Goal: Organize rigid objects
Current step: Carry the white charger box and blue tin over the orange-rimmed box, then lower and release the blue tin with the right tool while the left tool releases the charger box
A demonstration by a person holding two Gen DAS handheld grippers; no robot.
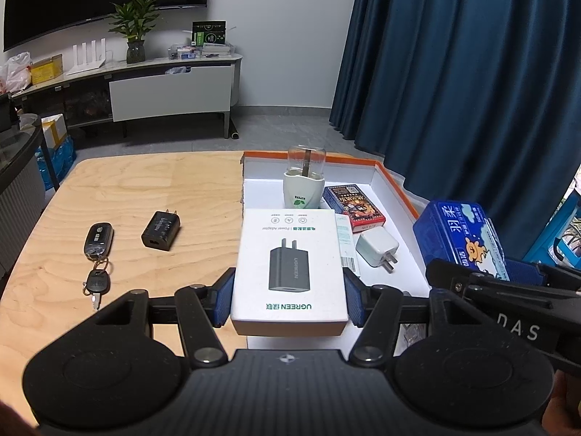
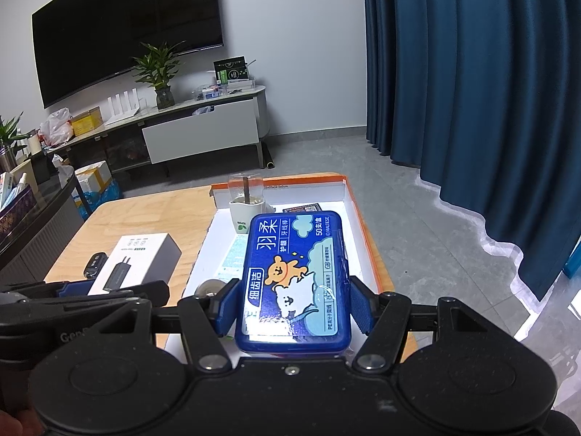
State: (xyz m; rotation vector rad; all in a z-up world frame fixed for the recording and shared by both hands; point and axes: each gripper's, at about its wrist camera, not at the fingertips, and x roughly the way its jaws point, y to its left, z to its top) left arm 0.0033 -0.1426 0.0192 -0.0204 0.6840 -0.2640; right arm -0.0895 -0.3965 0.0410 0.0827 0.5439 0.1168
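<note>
Two boxes held: left gripper (image 1: 288,296) clenched on the charger box (image 1: 290,269), right gripper (image 2: 294,309) on the blue tin (image 2: 294,283); next I lower both into the tray (image 1: 395,185)

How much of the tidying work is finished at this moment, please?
Done: cup, card box and white charger lie in the tray. In hand: left gripper holds the adapter box, right gripper the blue case. Left: black charger and keys on the table.

White cardboard charger box (image 1: 290,265) held above orange-rimmed white tray (image 1: 395,185); glossy blue rectangular floss-pick case (image 2: 294,279) held above same tray.
</note>
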